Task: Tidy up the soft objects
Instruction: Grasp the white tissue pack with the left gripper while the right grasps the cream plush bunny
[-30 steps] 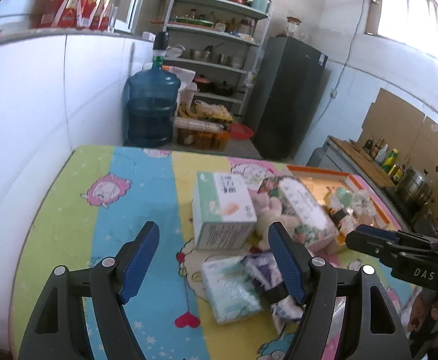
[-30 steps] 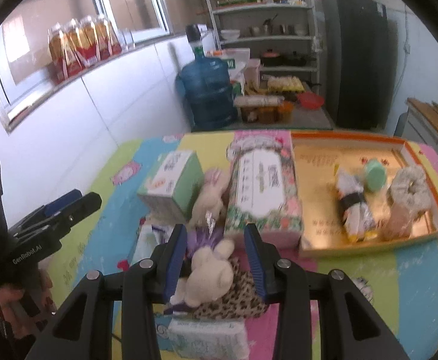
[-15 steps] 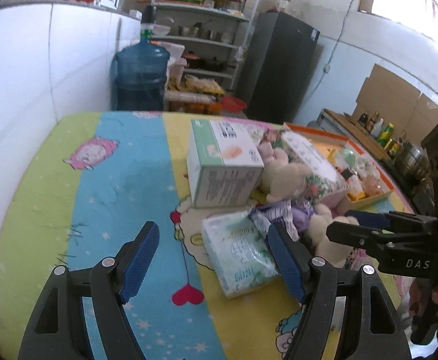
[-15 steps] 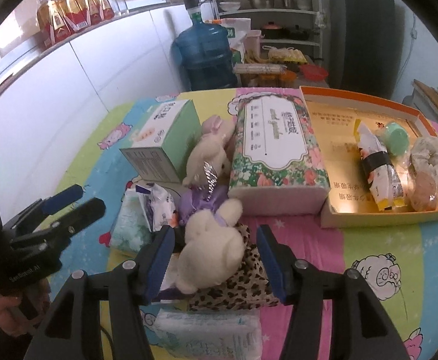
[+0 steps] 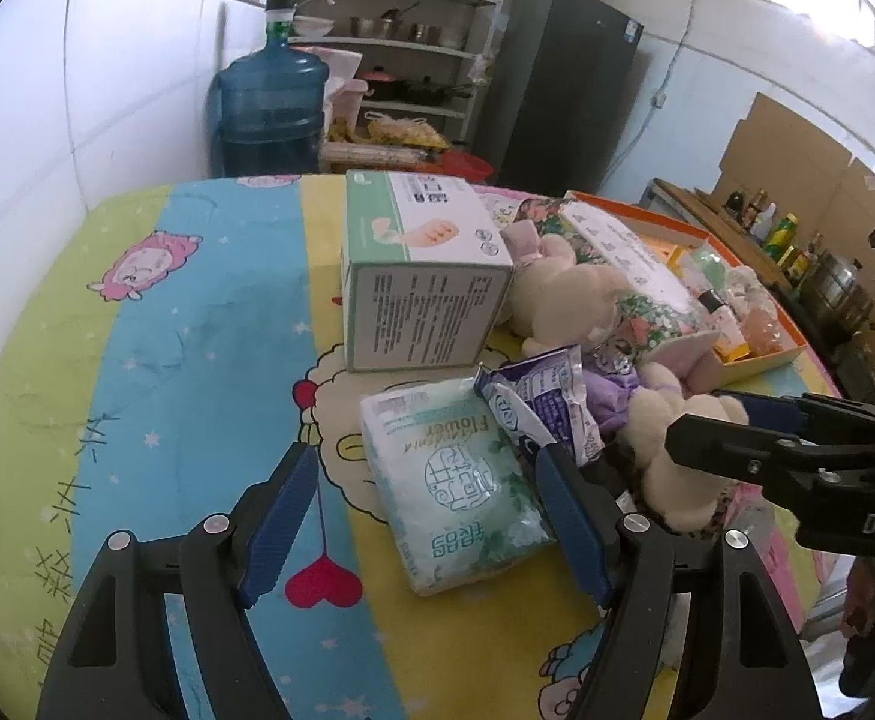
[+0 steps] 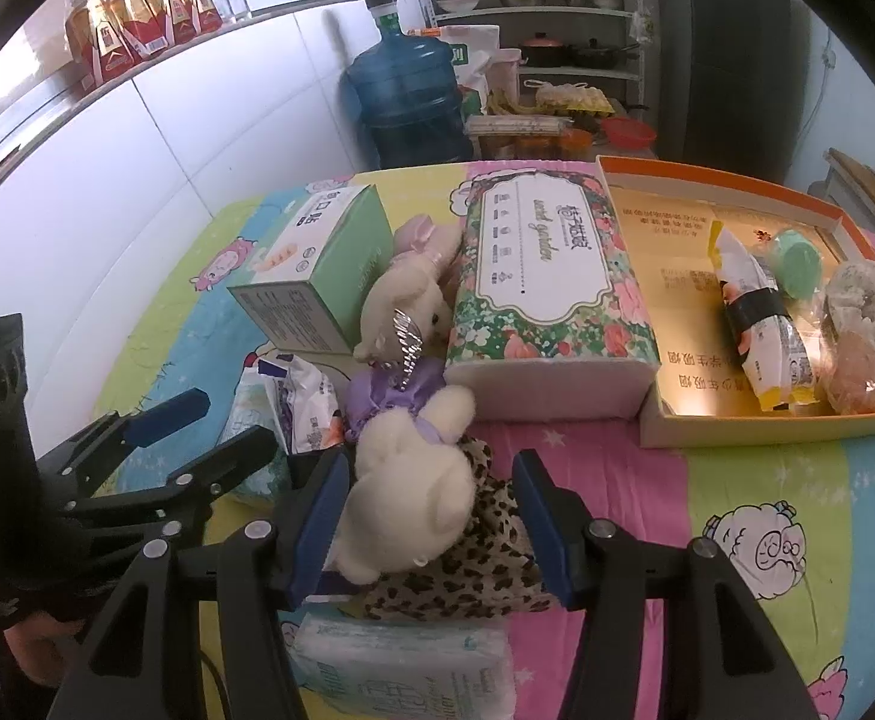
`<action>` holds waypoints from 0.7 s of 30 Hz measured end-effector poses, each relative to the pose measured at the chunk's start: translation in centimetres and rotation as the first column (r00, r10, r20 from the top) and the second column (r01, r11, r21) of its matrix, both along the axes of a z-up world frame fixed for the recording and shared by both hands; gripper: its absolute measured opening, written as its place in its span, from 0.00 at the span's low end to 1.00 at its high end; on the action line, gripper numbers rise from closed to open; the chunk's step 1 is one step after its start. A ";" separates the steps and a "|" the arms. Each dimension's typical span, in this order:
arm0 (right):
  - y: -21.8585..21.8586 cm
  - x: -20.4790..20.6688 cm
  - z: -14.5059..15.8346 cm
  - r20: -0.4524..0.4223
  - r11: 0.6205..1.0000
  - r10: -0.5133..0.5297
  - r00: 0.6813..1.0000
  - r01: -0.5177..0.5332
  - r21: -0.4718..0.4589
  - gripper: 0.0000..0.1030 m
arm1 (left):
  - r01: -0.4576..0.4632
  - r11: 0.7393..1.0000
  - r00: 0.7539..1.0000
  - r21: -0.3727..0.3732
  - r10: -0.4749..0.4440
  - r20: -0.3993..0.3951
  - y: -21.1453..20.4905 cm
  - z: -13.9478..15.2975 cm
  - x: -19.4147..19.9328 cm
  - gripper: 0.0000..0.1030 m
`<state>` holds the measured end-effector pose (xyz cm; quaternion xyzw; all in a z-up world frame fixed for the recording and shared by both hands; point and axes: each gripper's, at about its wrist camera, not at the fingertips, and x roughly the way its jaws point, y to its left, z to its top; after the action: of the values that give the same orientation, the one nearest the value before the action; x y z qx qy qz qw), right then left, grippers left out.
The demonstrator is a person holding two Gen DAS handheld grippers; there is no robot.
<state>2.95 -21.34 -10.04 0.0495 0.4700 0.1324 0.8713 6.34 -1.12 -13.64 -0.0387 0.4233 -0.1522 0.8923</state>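
Observation:
My left gripper [image 5: 425,480] is open, its blue pads straddling a green-white tissue pack [image 5: 455,480] that lies flat on the cartoon tablecloth; neither pad touches it. My right gripper [image 6: 431,513] is open around a white plush bunny in a purple dress [image 6: 413,480], which lies on a leopard-print cloth [image 6: 473,564]. A gap shows at its right pad. A second cream bunny [image 6: 404,300] leans between a green box [image 6: 323,264] and a floral tissue block [image 6: 551,288]. In the left wrist view, the right gripper [image 5: 707,420] reaches in from the right beside the white bunny [image 5: 665,438].
An orange tray [image 6: 737,189] at the right holds a snack packet, a green lid and scrunchies. A purple-white packet [image 5: 548,402] lies by the tissue pack. Another tissue pack [image 6: 407,660] sits below my right fingers. The left gripper [image 6: 227,420] shows at the left. Tiled wall borders the table's left.
My left gripper dropped and closed in on the green-white tissue pack. The right gripper sank toward the white bunny and its jaws spread wider around it.

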 end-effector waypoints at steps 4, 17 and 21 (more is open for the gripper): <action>-0.2 0.1 -0.1 -0.004 1.000 0.005 1.000 -0.005 0.004 0.55 | -0.013 1.000 1.000 0.011 0.014 -0.025 -0.3 -0.7 0.3 0.74; 0.8 0.8 -0.8 -0.027 0.998 0.051 0.998 -0.051 -0.021 0.55 | -0.047 0.999 0.997 -0.002 0.047 -0.055 -0.6 -2.1 0.2 0.68; 1.3 1.0 -1.4 -0.048 0.997 0.078 0.996 -0.079 -0.012 0.42 | 0.000 0.999 0.999 -0.035 -0.002 -0.042 -0.8 -2.0 -0.2 0.46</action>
<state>3.97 -20.01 -11.45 0.0279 0.4932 0.1621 0.8542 6.11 -1.88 -15.63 -0.0571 0.4392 -0.1591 0.8824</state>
